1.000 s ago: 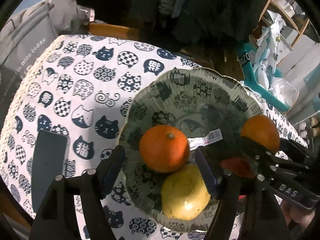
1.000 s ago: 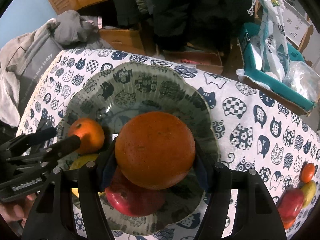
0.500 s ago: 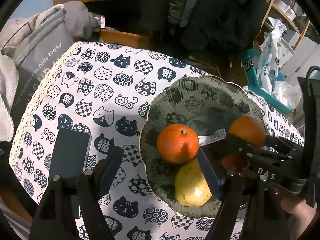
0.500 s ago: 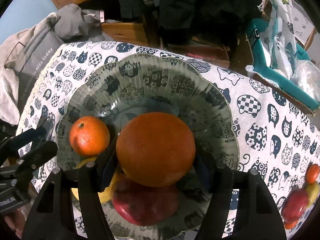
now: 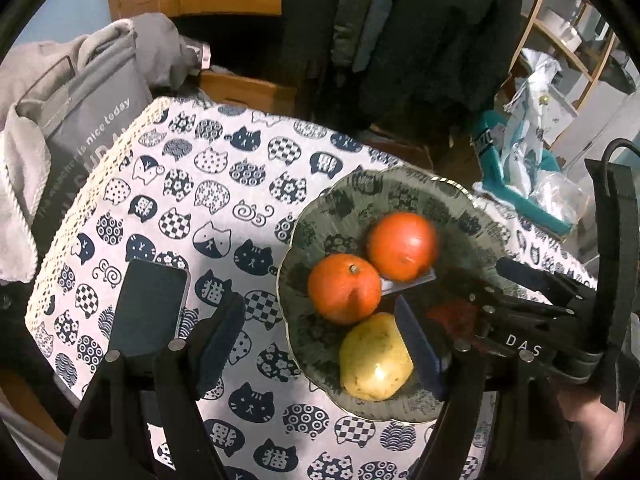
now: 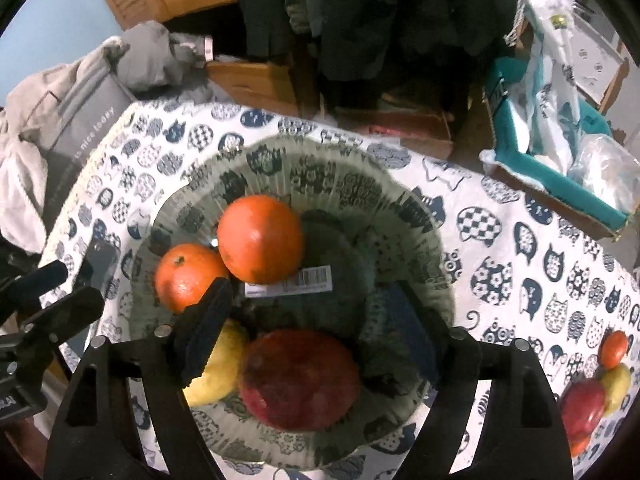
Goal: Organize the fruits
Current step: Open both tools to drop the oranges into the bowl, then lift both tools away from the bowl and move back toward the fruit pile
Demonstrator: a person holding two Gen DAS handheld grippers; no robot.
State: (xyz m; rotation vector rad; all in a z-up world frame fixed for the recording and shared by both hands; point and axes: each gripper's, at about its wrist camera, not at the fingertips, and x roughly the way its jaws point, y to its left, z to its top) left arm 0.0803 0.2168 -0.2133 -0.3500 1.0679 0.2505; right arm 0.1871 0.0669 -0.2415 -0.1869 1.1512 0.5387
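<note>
A grey-green cat-print plate [image 6: 400, 208] [image 5: 352, 192] holds a large orange [image 6: 260, 240] [image 5: 402, 246], a small orange [image 6: 186, 276] [image 5: 344, 292], a yellow pear [image 6: 218, 364] [image 5: 374, 356] and a red apple [image 6: 298, 380], mostly hidden in the left wrist view. My right gripper [image 6: 308, 332] is open and empty above the plate's near half. My left gripper [image 5: 320, 344] is open and empty over the plate's left edge. A barcode label [image 6: 296, 280] lies in the plate.
A dark phone [image 5: 150, 308] lies on the cat-print tablecloth [image 5: 192, 184] left of the plate. More fruit [image 6: 592, 392] sits at the table's right edge. A grey bag [image 5: 80, 120] stands off the left edge. A teal box [image 6: 560, 176] stands beyond the table.
My right gripper opened and let go of the large orange, which now rests in the plate beside the small orange. Both grippers pulled back and up from the plate.
</note>
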